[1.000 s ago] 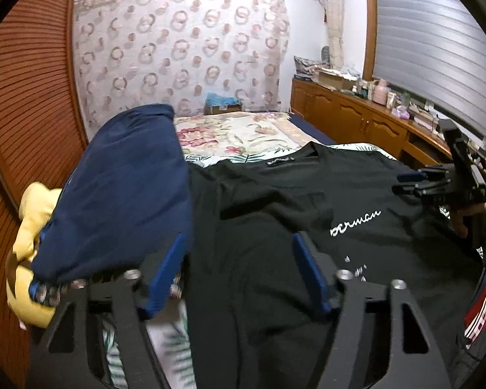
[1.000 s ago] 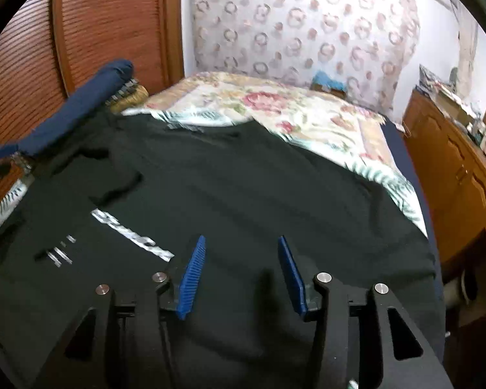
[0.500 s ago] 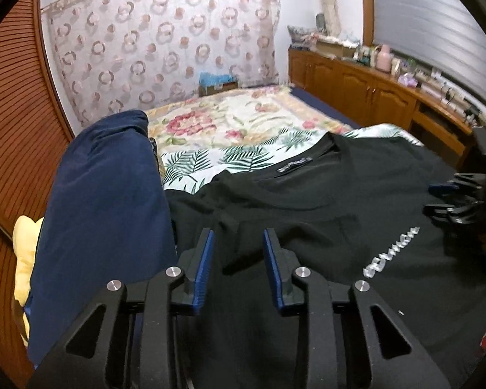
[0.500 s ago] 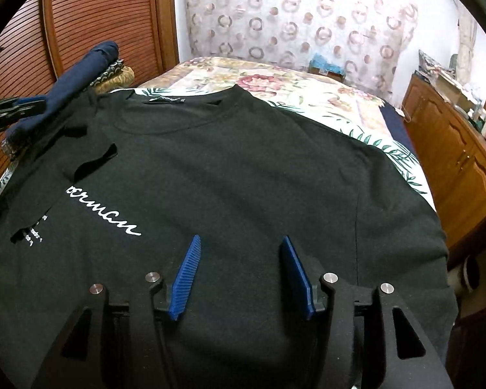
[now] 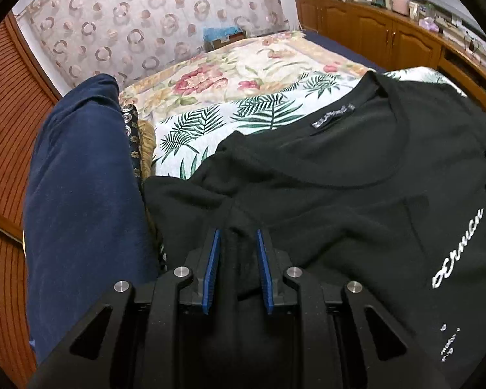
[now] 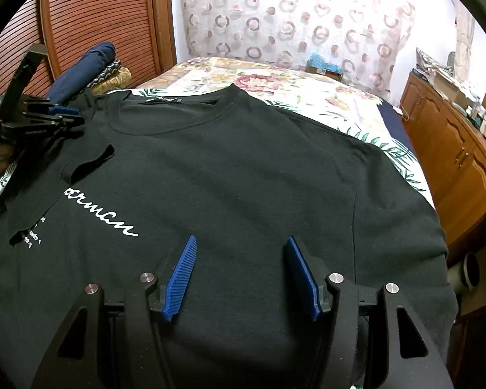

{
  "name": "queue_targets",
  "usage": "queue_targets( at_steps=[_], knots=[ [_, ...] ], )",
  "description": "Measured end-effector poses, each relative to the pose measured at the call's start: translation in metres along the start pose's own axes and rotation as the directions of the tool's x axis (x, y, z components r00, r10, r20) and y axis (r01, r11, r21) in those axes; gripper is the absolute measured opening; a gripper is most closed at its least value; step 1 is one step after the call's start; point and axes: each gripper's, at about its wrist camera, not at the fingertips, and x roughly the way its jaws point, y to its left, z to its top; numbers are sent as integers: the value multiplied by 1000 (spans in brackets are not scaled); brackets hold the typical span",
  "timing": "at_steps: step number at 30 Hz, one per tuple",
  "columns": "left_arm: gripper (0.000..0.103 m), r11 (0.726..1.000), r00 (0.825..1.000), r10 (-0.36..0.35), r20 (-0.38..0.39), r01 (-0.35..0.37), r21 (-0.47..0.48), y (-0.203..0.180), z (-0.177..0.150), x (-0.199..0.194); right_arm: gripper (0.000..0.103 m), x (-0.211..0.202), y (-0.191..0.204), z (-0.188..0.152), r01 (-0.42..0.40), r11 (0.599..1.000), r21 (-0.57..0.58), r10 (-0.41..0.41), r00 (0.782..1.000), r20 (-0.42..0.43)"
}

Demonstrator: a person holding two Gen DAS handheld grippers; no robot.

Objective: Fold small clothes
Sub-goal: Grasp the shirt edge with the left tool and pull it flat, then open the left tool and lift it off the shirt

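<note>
Sleeve capture is the step in hand. The black T-shirt lies face up across the floral bedspread, collar toward the upper centre of the right wrist view, with its sleeve bunched at the left edge of that view. The left gripper has just been closing; a raised ridge of the sleeve fabric stands between its narrowed jaws at lower centre of the left wrist view, but you cannot tell whether the pads already press on it. Finish the closure before lifting, and take only the sleeve layers, clear of the folded navy garment just beside them at left. The right gripper has just been opening and hovers released, with nothing between its jaws, over the shirt's lower body; lower it to steady the cloth while you fold the sleeve inward.
</note>
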Motion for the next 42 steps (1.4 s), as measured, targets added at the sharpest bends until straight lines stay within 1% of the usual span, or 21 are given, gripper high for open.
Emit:
queue_targets(
  at_steps=[1,4,7,10,14,17,19,22,25,28,30,32,33,35,37,39,40,41,42],
  knots=[
    [24,1000,1000,-3,1,3,0,1,0,0,60,0,0,0,0,1000,0,0,1000,0],
    [6,1000,1000,-6,-2,6,2,2,-2,-3,60,0,0,0,0,1000,0,0,1000,0],
    [5,1000,999,-16,41,17,-9,6,-4,-15,61,0,0,0,0,1000,0,0,1000,0],
    [5,1000,995,1,100,1,-26,15,-1,-34,61,0,0,0,1,1000,0,-1,1000,0],
    [5,995,977,35,212,-15,-95,44,1,-78,61,0,0,0,1,1000,0,-1,1000,0],
    [5,985,959,95,266,-52,-166,71,0,-101,62,0,0,0,2,1000,0,-2,1000,0],
    [5,979,958,102,269,-48,-197,86,-2,-103,62,0,0,0,2,1000,-1,-2,1000,1],
    [5,972,962,109,250,-51,-230,100,-9,-97,62,0,-1,0,2,1000,-1,-2,1000,1],
    [5,970,969,87,231,-30,-241,102,-16,-87,63,0,-1,0,1,1000,-1,-1,1000,1],
    [5,969,968,69,241,-8,-247,98,-19,-83,63,0,-1,0,2,1000,-2,-2,1000,1],
    [9,969,965,73,251,-9,-249,96,-23,-85,63,0,-2,0,1,1000,-2,-1,1000,1],
    [27,969,961,71,269,-2,-248,96,-27,-89,63,0,-2,0,1,1000,-2,-1,1000,1],
    [30,968,957,67,281,5,-249,95,-29,-93,63,0,-2,0,1,1000,-2,-1,1000,1],
    [43,968,949,59,310,21,-249,91,-34,-103,64,0,-2,-1,1,1000,-2,-1,1000,1],
    [44,969,938,50,343,38,-244,87,-41,-113,64,0,-2,-1,1,1000,-2,-1,1000,1],
    [59,971,926,32,376,61,-233,79,-48,-125,64,0,-3,0,2,1000,-2,-2,1000,1],
    [73,972,917,21,398,75,-224,73,-52,-132,64,-1,-3,-1,1,1000,-3,-1,1000,1],
    [80,972,910,11,414,88,-218,68,-55,-137,64,-1,-3,-1,1,1000,-3,-1,1000,1],
    [80,973,904,-2,428,100,-208,62,-58,-141,64,-1,-3,-1,1,1000,-3,-1,1000,1]
  ],
)
